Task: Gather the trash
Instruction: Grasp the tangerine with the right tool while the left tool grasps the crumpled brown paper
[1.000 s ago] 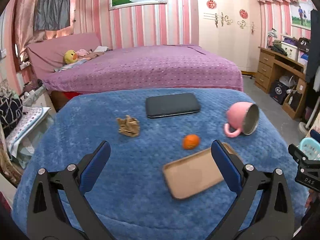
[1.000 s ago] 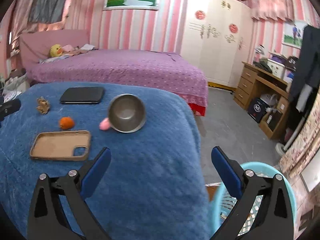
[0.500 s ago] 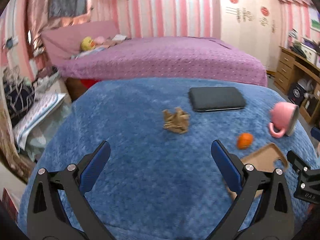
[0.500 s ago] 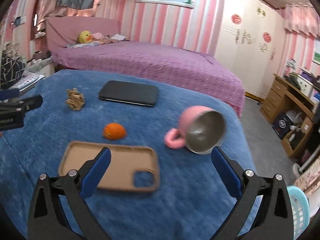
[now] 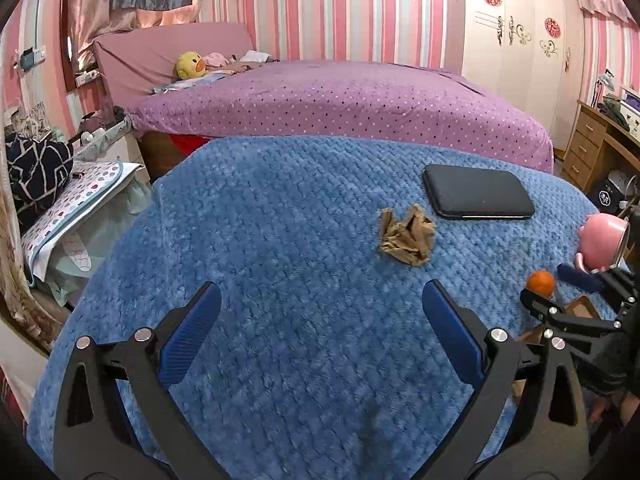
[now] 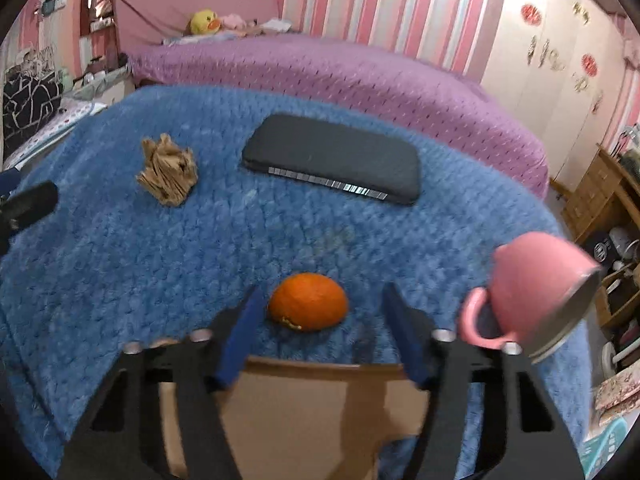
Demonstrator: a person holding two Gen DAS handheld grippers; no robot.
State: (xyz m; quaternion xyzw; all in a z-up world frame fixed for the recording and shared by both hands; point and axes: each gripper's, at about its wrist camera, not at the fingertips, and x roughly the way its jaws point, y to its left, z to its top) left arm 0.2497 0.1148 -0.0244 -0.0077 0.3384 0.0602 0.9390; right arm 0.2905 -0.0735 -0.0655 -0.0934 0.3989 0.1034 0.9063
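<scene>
An orange peel [image 6: 307,306] is seen lying on the blue blanket [image 6: 120,264] just ahead of the right claw [image 6: 324,332], whose fingers are spread wide and hold nothing. Crumpled brown paper [image 5: 406,237] is shown ahead and to the right of the empty, wide-open left claw [image 5: 320,336]. The tan phone case [image 6: 296,412] is largely hidden beneath the right claw.

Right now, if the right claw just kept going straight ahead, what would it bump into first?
Most likely the orange peel, which lies just ahead between the open fingers of the right claw; depth is hard to judge.
</scene>
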